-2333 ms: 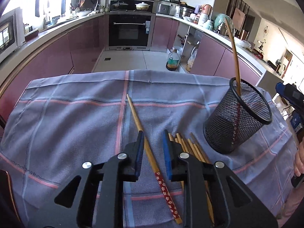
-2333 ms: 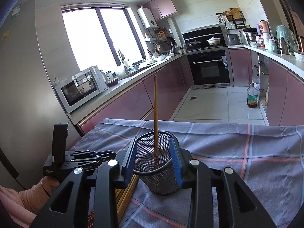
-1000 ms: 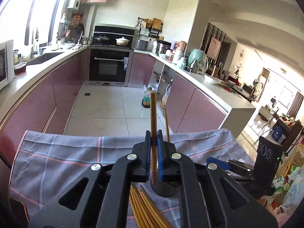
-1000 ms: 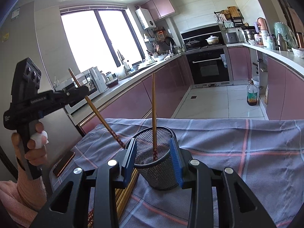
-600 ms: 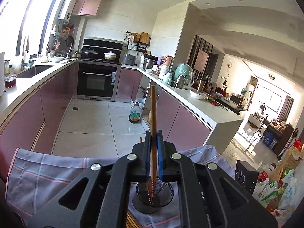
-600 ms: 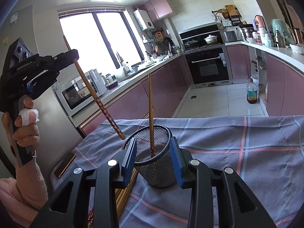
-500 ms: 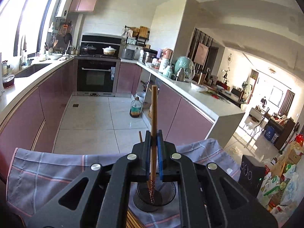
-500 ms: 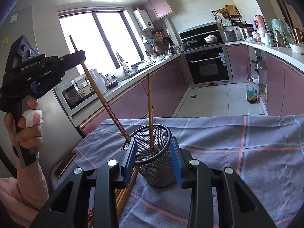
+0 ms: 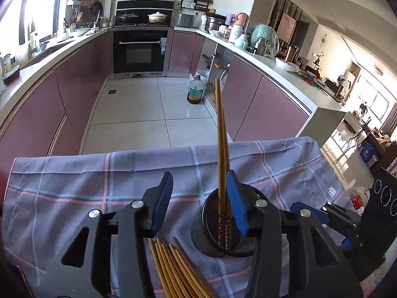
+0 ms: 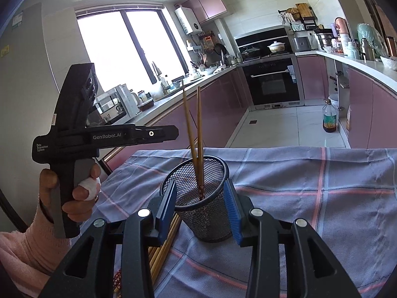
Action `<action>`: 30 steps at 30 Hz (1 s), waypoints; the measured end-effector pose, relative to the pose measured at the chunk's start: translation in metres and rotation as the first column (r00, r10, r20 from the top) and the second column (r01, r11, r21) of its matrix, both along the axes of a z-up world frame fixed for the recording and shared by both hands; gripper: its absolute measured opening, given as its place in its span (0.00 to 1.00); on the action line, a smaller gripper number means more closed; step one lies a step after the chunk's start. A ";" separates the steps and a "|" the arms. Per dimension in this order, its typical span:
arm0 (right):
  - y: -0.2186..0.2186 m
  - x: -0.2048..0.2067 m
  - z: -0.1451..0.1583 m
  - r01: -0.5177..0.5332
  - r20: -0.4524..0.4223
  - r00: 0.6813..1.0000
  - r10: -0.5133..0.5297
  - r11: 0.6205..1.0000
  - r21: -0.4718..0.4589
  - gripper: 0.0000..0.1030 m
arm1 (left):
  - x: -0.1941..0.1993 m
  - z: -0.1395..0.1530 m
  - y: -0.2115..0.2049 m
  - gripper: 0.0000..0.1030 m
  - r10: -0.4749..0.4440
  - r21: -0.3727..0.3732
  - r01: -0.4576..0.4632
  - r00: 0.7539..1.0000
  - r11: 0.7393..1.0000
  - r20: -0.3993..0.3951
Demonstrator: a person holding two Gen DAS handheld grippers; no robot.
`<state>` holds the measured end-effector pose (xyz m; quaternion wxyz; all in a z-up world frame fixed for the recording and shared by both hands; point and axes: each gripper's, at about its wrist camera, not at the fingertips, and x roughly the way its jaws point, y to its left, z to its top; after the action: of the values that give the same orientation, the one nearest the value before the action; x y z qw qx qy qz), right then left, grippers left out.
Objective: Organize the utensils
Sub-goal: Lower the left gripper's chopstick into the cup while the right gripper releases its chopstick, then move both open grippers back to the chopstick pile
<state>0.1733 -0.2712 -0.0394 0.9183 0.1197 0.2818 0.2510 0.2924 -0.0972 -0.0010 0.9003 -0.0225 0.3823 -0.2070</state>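
A black mesh cup (image 10: 198,211) stands on the checked cloth with two chopsticks (image 10: 198,134) upright in it. My right gripper (image 10: 202,212) has a finger on each side of the cup, which fills the gap between them. My left gripper (image 9: 198,201) is open and empty, held above the cup (image 9: 218,238); the two chopsticks (image 9: 219,149) rise beside its right finger. It shows from the side in the right wrist view (image 10: 158,134). A bundle of several chopsticks (image 9: 178,270) lies on the cloth left of the cup.
The grey checked cloth (image 9: 74,186) covers the table, whose far edge drops to the kitchen floor. The bundle's ends also show in the right wrist view (image 10: 161,250). Pink cabinets and counters line the room behind.
My left gripper carried a chopstick over the cup, lowered it in, then opened and let it go. The cup now holds two chopsticks. My right gripper has stayed at the cup.
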 end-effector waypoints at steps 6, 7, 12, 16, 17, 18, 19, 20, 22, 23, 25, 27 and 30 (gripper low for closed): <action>0.003 -0.001 0.000 0.007 0.005 1.000 -0.007 1.000 -0.008 0.38 | -0.022 -0.015 0.015 0.45 0.018 0.027 -0.019 0.999 0.999 0.049; 0.004 -0.001 0.000 0.006 0.005 1.000 -0.006 1.000 -0.008 0.38 | -0.028 -0.017 0.016 0.47 0.025 0.041 -0.027 0.998 0.999 0.064; 0.013 -0.006 -0.002 0.000 0.008 1.000 0.000 1.000 -0.026 0.38 | -0.052 -0.028 0.029 0.51 0.039 0.051 -0.045 0.994 0.998 0.098; 0.023 -0.012 -0.002 -0.029 0.007 1.000 0.030 0.999 -0.042 0.38 | -0.070 -0.037 0.038 0.54 0.047 0.076 -0.056 0.991 0.996 0.124; 0.026 -0.013 -0.004 -0.041 0.002 0.999 0.041 0.998 -0.049 0.38 | -0.074 -0.039 0.042 0.55 0.053 0.085 -0.064 0.990 0.994 0.130; 0.030 -0.014 -0.005 -0.050 -0.005 0.999 0.049 0.997 -0.057 0.39 | -0.078 -0.042 0.044 0.55 0.054 0.093 -0.066 0.990 0.993 0.131; 0.035 -0.015 -0.008 -0.058 -0.014 0.998 0.058 0.996 -0.065 0.39 | -0.081 -0.044 0.046 0.56 0.054 0.098 -0.066 0.990 0.993 0.128; 0.039 -0.016 -0.011 -0.068 -0.025 0.997 0.067 0.995 -0.074 0.39 | -0.084 -0.047 0.049 0.56 0.059 0.107 -0.072 0.990 0.992 0.125; 0.047 -0.016 -0.019 -0.086 -0.051 0.995 0.081 0.992 -0.091 0.39 | -0.090 -0.054 0.053 0.56 0.066 0.126 -0.081 0.991 0.989 0.120; 0.050 -0.016 -0.023 -0.095 -0.066 0.994 0.089 0.991 -0.095 0.39 | -0.092 -0.059 0.055 0.56 0.068 0.133 -0.084 0.991 0.988 0.117; 0.058 -0.015 -0.032 -0.112 -0.099 0.990 0.102 0.988 -0.107 0.39 | -0.096 -0.067 0.061 0.56 0.075 0.139 -0.088 0.993 0.986 0.095; 0.065 -0.013 -0.040 -0.127 -0.132 0.985 0.110 0.985 -0.121 0.38 | -0.100 -0.077 0.064 0.56 0.082 0.146 -0.092 0.994 0.985 0.076; 0.076 -0.009 -0.050 -0.146 -0.180 0.976 0.119 0.978 -0.146 0.38 | -0.103 -0.091 0.069 0.54 0.089 0.164 -0.095 0.995 0.982 0.044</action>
<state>0.1644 -0.1957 -0.0896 0.8786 0.0481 0.3857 0.2775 0.1891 -0.0278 -0.0925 0.9144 0.0386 0.3804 -0.1332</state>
